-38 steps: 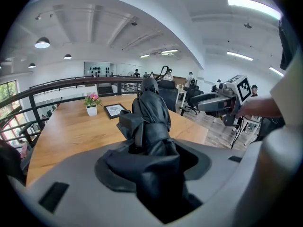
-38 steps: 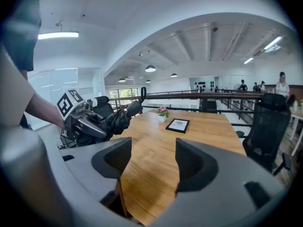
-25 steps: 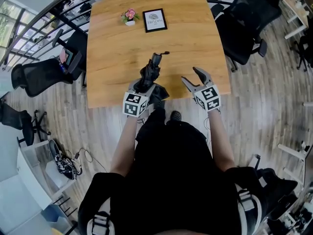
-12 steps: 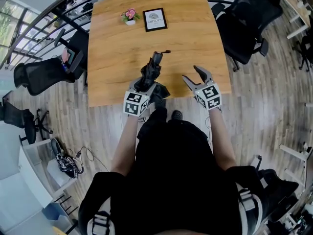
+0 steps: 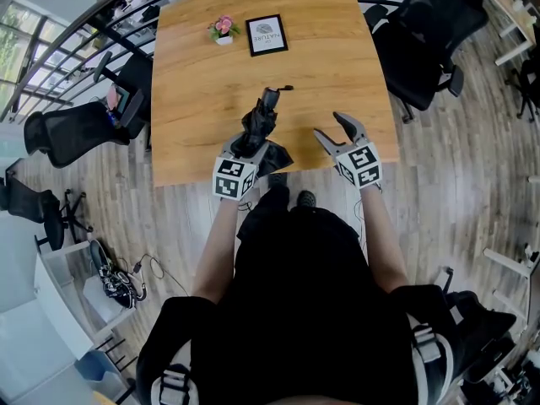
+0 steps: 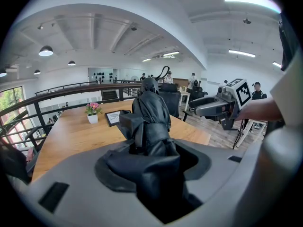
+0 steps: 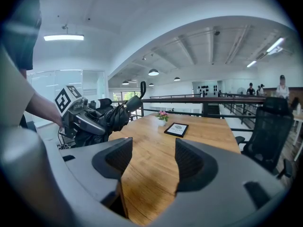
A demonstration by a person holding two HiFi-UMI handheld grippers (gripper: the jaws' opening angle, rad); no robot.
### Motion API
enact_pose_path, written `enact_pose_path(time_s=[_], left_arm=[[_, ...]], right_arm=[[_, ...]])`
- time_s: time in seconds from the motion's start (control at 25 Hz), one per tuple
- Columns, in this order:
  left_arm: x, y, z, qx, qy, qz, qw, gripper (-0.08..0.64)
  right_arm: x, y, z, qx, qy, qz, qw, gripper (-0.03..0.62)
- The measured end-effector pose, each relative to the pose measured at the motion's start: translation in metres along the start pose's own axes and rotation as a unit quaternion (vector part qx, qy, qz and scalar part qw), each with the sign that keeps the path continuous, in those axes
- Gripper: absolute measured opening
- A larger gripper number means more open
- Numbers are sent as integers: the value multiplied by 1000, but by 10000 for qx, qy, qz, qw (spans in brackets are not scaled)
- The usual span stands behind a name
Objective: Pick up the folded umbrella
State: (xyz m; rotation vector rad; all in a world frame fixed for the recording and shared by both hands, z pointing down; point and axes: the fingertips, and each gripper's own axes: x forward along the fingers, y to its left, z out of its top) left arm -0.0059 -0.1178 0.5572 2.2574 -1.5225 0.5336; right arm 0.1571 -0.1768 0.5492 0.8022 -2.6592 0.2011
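Folded umbrella point(image 5: 260, 123) is pinched in the left tool point(image 5: 251, 146) and tilted up and away over the near edge of the surface point(image 5: 337, 49). Right tool point(image 5: 336, 135) is held spread and empty nearby. Framed card point(image 5: 267, 35) and flower pot point(image 5: 223, 29) are noted at the far side.

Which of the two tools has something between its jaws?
The left tool, shut on the folded umbrella; the right tool is open and empty.

The left tongs point(image 5: 256, 148) hide the folded umbrella's point(image 5: 261, 118) near end.
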Motion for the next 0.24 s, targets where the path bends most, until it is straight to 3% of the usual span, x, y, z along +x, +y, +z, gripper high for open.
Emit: enact_pose_path(time_s=[0.24], left_arm=[[0,5,1,-14,2,-2,10000,244]], right_arm=[[3,1,3,7,33,-5,10000,282]])
